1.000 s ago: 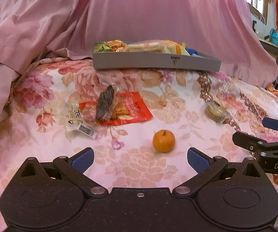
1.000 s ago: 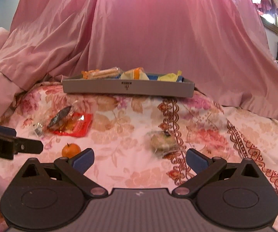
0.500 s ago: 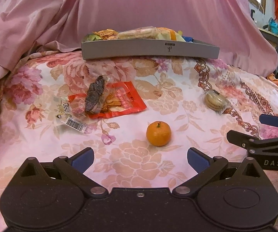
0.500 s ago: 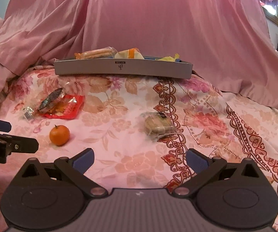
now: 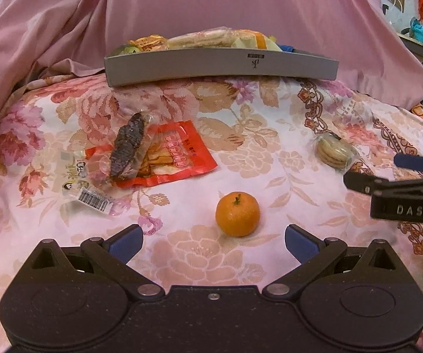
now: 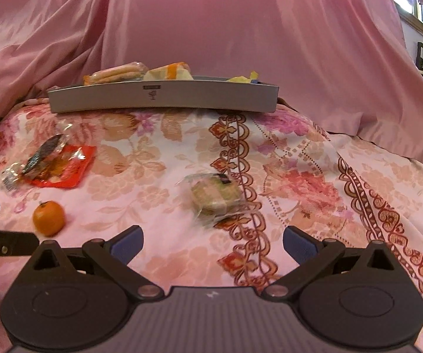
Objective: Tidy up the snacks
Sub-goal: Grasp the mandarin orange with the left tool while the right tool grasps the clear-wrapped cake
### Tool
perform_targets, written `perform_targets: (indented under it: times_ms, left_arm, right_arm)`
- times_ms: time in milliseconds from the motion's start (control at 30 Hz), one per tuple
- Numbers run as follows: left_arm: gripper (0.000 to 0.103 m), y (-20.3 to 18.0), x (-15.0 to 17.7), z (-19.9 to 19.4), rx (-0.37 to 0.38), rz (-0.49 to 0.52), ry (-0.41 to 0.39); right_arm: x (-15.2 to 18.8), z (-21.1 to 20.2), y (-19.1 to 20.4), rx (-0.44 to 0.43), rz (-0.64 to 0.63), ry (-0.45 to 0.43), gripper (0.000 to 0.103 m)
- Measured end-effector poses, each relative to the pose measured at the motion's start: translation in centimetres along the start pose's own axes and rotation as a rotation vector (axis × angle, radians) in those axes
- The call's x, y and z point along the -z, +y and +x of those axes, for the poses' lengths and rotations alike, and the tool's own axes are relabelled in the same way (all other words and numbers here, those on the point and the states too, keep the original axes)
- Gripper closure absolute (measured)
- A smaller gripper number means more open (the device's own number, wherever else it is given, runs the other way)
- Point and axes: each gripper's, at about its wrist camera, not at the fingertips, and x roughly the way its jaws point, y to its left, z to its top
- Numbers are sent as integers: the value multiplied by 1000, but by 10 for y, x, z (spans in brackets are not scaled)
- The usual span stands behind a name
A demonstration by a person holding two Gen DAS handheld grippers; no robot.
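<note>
left wrist: low over floral bedspread (image 5: 182,253), facing grey tray (image 5: 220,64), tangerine (image 5: 237,214) close ahead
right wrist: low, same heading, further right, cookie pack (image 6: 214,197) near
shared: tray, tangerine, cookie pack, red packet (image 5: 179,153); each sees the other gripper's edge

Tray (image 5: 182,66): matt grey, smooth-walled. Bedspread (image 5: 255,153): woven floral cloth, slight sheen. Drape (image 5: 241,6): pink satin-like cloth, glossy, creased. Pouch (image 5: 182,158): glossy red film. Wrappers on dark snack (image 5: 127,147) and biscuits (image 5: 333,151): clear crinkled plastic. Mandarin (image 5: 237,214): dimpled peel. Left gripper (image 5: 213,239): speckled matt black plastic, blue pads.
</note>
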Motion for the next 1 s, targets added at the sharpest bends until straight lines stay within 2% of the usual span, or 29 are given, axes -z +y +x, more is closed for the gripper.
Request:
perform_targets:
  times_ms: [233,567,733,1000]
  left_arm:
    - [1,0,-4,14,21,7,30]
    - [1,-4,-10,25,39,23,36]
    - [3,-4,-11,26,41,25,31]
    - [15,-5,-12,24,64,46,22]
  right_arm:
    - [-17,23,-7,0,-43,-26,0]
    - [-33,71,-6,-113,-110,25,0]
    - [-36,87,-9,-167,-62,60,1]
    - [-30,81,-6,-246,-44,30,17]
